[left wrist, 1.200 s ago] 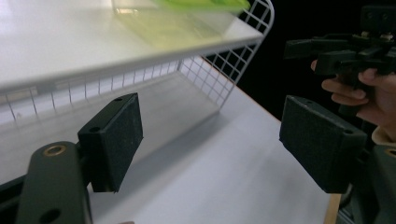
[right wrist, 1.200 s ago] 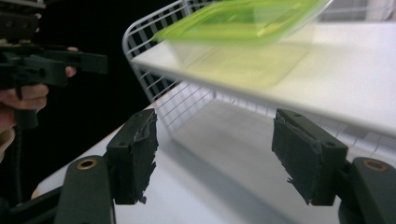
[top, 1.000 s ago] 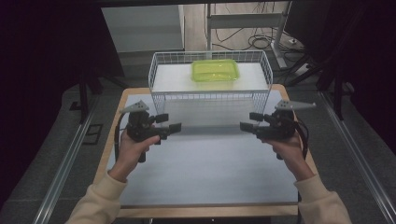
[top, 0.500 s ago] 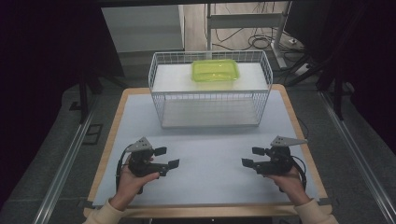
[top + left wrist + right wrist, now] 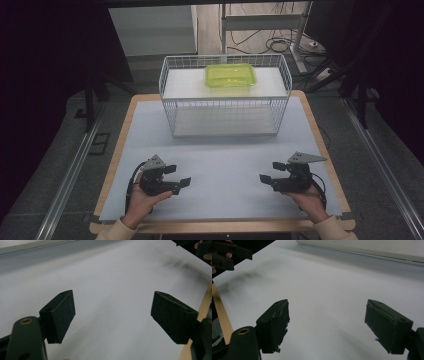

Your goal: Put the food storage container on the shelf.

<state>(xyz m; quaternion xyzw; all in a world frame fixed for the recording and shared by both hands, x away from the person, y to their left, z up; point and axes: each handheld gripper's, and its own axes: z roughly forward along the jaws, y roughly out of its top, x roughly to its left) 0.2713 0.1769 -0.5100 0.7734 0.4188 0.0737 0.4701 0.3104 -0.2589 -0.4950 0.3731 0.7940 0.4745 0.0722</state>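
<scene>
My left gripper [image 5: 177, 175] hovers low over the pale mat [image 5: 225, 165] near the table's front left, held in a hand. Its jaws stand wide apart with nothing between them [image 5: 112, 315]. My right gripper [image 5: 270, 172] mirrors it at the front right and points inward at the left one. Its jaws have just been opening and stand wide, with only bare mat between them [image 5: 327, 325]. A white wire basket [image 5: 225, 117] stands at the back of the table. Inside it a lime-green lidded container [image 5: 231, 75] rests on a white surface.
The wooden table edge [image 5: 220, 227] borders the mat at the front and sides. Each gripper view catches the other gripper far off: the right one [image 5: 200, 247] and the left one [image 5: 227, 253]. Dark floor, metal rails and cables surround the table.
Both hands have come down and back from just in front of the basket to the front part of the mat. Over the last half second they have hardly moved.
</scene>
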